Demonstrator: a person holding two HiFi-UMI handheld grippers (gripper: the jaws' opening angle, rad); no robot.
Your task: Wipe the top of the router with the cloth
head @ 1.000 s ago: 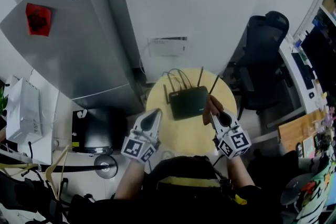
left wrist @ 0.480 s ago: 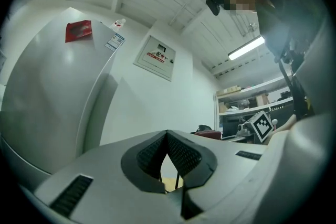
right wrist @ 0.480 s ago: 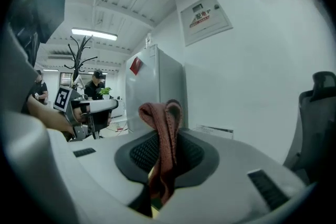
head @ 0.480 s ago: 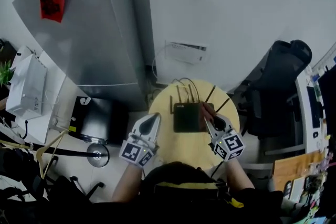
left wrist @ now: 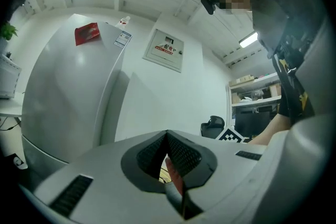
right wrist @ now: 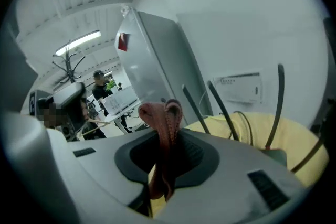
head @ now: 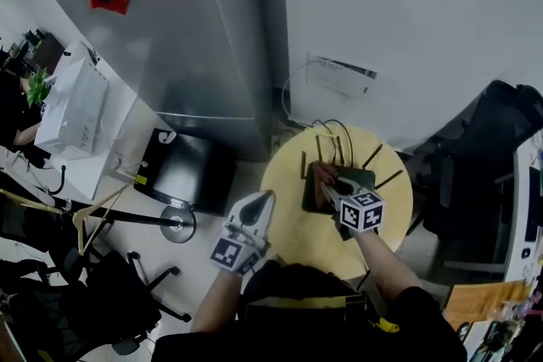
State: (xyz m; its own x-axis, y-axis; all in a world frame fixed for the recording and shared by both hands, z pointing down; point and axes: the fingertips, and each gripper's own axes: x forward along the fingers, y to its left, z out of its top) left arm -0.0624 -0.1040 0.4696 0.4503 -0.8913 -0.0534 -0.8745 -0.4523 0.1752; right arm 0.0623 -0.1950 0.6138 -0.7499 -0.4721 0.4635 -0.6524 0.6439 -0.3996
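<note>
A dark router (head: 356,180) with several thin antennas lies on a round yellow table (head: 293,216). My right gripper (head: 327,186) reaches over the router's top and is shut on a reddish-brown cloth (head: 321,175), which rests on the router's left part. In the right gripper view the cloth (right wrist: 160,113) sticks up from the right gripper (right wrist: 167,139), with the antennas (right wrist: 220,107) and the yellow table (right wrist: 247,128) beyond. My left gripper (head: 265,199) hovers at the table's left edge, shut, with nothing in it. In its own view the left gripper (left wrist: 167,135) points at the wall.
A tall silver fridge (head: 195,38) stands left of the table, with a black box (head: 182,174) on the floor beside it. Cables (head: 335,131) loop behind the router below a white wall box (head: 344,76). A black office chair (head: 501,148) is at the right.
My right gripper has carried the cloth leftward from the router's right edge onto its top. The left gripper stays at the table's left edge. The head view has shifted.
</note>
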